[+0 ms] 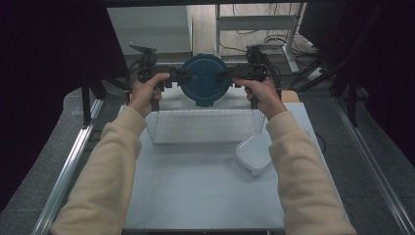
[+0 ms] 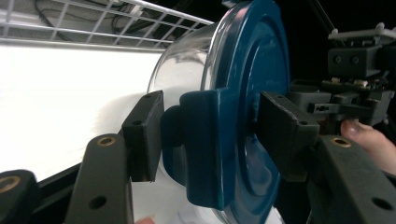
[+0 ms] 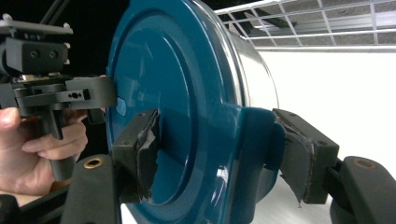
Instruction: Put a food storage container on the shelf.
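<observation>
Container (image 1: 205,80): held above the surface's far edge, beyond the wire basket (image 1: 203,126) | left gripper (image 1: 177,76), right gripper (image 1: 230,75): each clamped on a lid tab | handling: judged rigid, glassy, slippery, breakable; tabs offer the best hold.

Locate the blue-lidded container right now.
In the high view the blue-lidded container hangs centre-top, held between the left gripper and right gripper, beyond the wire basket.
</observation>
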Demonstrator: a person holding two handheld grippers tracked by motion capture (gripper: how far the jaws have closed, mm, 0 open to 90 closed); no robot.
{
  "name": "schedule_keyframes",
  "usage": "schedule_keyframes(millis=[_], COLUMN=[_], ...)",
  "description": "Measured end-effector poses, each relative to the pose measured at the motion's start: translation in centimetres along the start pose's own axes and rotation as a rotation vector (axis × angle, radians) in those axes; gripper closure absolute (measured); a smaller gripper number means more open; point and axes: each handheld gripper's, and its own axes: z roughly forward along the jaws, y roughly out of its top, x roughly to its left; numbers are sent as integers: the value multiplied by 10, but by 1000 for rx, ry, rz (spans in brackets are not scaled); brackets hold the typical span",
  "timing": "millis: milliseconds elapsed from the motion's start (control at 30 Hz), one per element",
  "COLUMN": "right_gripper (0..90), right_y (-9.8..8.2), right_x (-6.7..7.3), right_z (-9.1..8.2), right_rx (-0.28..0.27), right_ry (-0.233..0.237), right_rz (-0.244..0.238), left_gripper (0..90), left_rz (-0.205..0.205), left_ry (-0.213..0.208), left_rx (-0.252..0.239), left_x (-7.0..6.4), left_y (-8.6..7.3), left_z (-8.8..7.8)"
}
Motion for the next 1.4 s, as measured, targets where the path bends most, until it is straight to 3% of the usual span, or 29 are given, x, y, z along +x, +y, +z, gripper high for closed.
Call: schedule_keyframes(millis=[67,200,400,467,667,733,800,933,1000,1100,1233,1300,1400], right_gripper=[339,330,318,317,317,306,276,179,158,139,127,127,133], right_y=[2,6,10,10,10,9,9,5,4,4,4,2,-3], right_x=[-3,-10,-21,-23,-24,-23,-20,-5,-2,5,8,12,19], right_z=[2,6,15,17,18,17,18,21,21,16,10,4,-12], right_rx=[12,25,26,22,8,7,7,12,11,-30,-39,-48,-71], right_ry=[13,19,32,31,26,24,7,-72,-98,-174,-185,-194,-195], right_rz=[27,60,137,155,159,157,134,42,16,-52,-79,-109,-163], left_gripper=[435,432,427,426,422,415,383,272,260,247,242,241,243], left_rz=[-11,-87,-146,-160,-154,-143,-98,-31,7,40,90,134,177], left_ry=[0,-23,-39,-44,-55,-50,-11,46,71,77,94,116,113], left_rx=[2,7,9,8,-13,-23,-43,-107,-128,-128,-134,-141,-156], left_x=[2,16,29,32,34,34,29,20,16,13,6,-1,-8], left_y=[1,5,8,8,7,6,5,4,3,0,-6,-11,-20], left_z=[2,8,15,17,18,18,16,9,3,-2,-8,-12,-19])
